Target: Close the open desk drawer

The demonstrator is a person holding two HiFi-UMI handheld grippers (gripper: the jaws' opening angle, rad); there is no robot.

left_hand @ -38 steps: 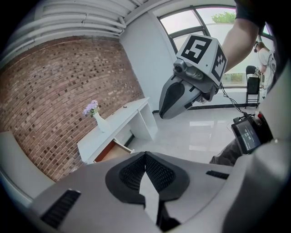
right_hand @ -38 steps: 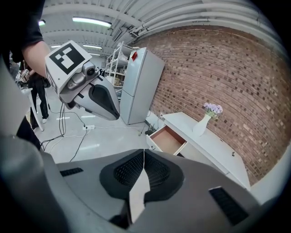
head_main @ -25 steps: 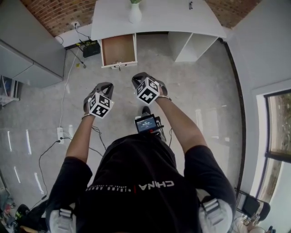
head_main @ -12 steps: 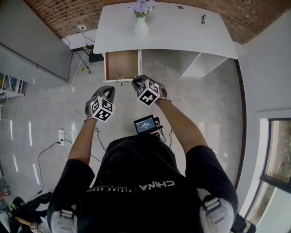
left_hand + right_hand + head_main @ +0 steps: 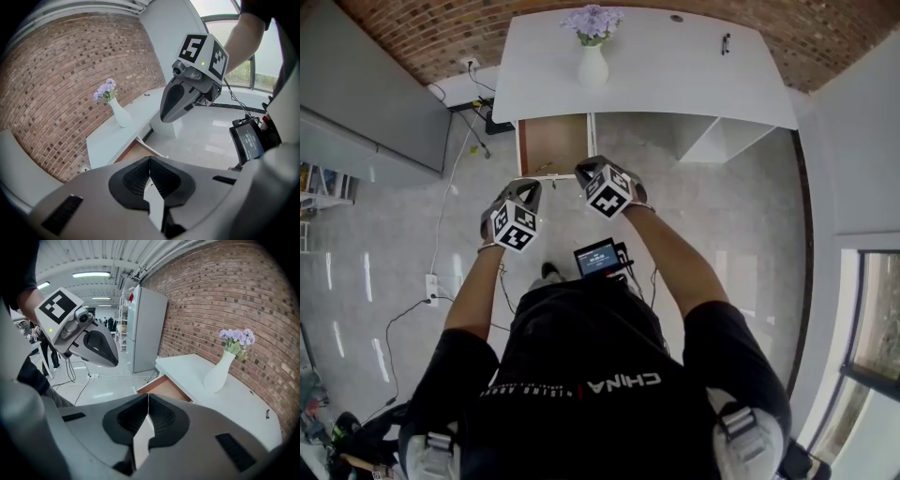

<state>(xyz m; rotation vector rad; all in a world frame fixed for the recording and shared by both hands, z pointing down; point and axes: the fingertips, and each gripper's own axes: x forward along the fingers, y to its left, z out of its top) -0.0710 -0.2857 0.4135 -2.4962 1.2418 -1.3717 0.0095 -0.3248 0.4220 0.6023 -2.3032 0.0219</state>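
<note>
Drawer [image 5: 553, 143] status: open. It is pulled out from under the left part of the white desk [image 5: 675, 75], at 12 o'clock from the person. Its brown bottom shows, and its rear part is hidden under the desk top. In the head view the tips of both grippers overlap the lower corners of the drawer front, so contact with it cannot be confirmed.

Left gripper [image 5: 530, 185]: fingers together, pad against pad, with nothing between them. Right gripper [image 5: 586, 169]: the same, fingers closed on each other and empty. The two are held side by side, just apart, both pointing toward 12 o'clock and angled downward.

Items hard to make out:
- A small dark object [image 5: 726, 42] on the desk at 1 o'clock is too small to identify.
- The text on a small screen [image 5: 598, 258] at the person's waist is not legible.
- A window [image 5: 874, 319] at 4 o'clock is cut off by the frame edge.

Surface: the desk top carries a white vase [image 5: 593, 67] with pale purple flowers [image 5: 592, 21], standing upright near the back edge above the drawer.

Room: a brick wall [image 5: 441, 28] runs behind the desk. The floor [image 5: 722, 216] is pale and glossy. A grey cabinet [image 5: 375, 103] stands at 10 o'clock. Cables [image 5: 450, 178] run across the floor to a power strip [image 5: 431, 284] at 9 o'clock.
</note>
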